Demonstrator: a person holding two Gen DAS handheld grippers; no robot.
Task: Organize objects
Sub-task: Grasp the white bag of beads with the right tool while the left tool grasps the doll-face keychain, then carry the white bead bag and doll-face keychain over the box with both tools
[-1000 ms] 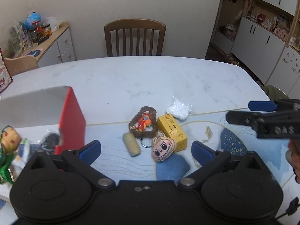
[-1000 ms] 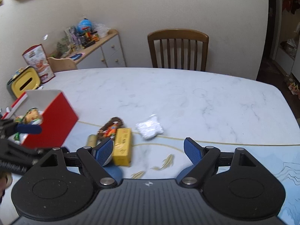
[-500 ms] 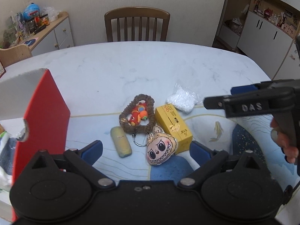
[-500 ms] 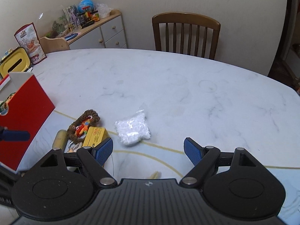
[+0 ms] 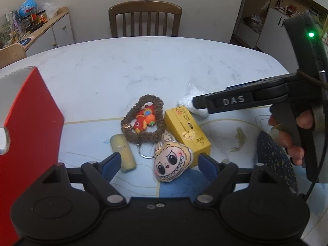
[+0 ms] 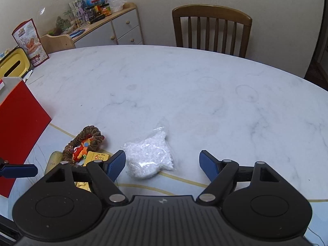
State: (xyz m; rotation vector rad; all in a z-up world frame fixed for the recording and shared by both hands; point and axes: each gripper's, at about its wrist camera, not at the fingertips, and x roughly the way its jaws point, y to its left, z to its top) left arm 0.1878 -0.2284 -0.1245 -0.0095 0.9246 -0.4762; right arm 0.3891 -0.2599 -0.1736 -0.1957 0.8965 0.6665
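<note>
My left gripper (image 5: 158, 164) is open, hovering low over a plush monster face (image 5: 173, 163) that lies between its fingers. Beside it lie a yellow box (image 5: 187, 130), a brown braided ring with an orange charm (image 5: 143, 121) and a pale yellow tube (image 5: 123, 152). A red box (image 5: 30, 133) stands at the left. My right gripper (image 6: 163, 165) is open just above a clear bag of white pellets (image 6: 149, 156), which sits between its fingers nearer the left one. In the left wrist view the right gripper's finger (image 5: 225, 101) covers part of the bag (image 5: 188, 100).
The marble table (image 6: 184, 94) stretches far ahead, with a wooden chair (image 6: 212, 30) behind it. A snack bag (image 6: 30, 43) and a yellow container (image 6: 12, 66) stand at the far left edge. A sideboard (image 6: 114, 28) holds clutter. A hand (image 5: 291, 135) holds the right gripper.
Both grippers have moved forward and lower toward the pile. The right one swung from the yellow box over to the pellet bag; the left one settled over the plush face.
</note>
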